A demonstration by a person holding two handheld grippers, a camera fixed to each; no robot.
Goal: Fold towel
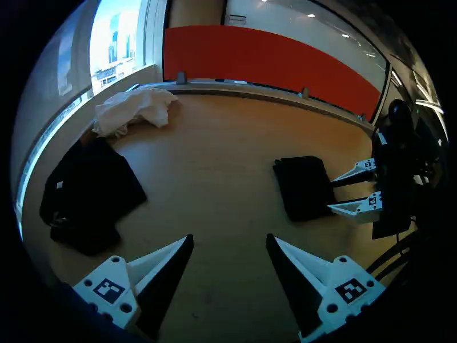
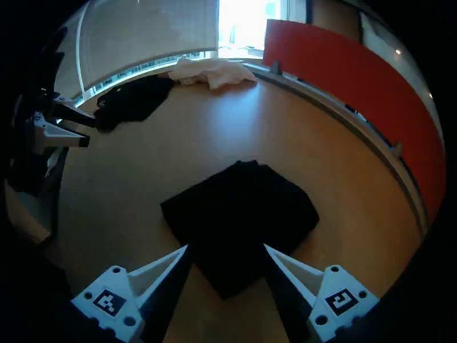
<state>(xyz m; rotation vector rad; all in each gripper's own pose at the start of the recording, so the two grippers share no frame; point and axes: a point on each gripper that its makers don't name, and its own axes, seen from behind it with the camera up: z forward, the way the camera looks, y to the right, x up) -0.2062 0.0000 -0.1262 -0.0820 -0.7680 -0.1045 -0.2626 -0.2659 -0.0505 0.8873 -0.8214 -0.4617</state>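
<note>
Fingers apart and empty, the right gripper (image 2: 227, 247) is hovering at the near edge of a folded black towel (image 2: 240, 211) on the desk (image 2: 171, 143). The left gripper (image 1: 228, 236), likewise spread, is hanging over bare wood. Any further fold is probably calling for a pinch on that edge. Beyond, a black heap (image 1: 91, 188) and a white cloth (image 1: 134, 108) are lying loose.

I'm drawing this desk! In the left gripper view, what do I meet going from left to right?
black cloth heap → white cloth heap → folded black towel → other claw
</note>
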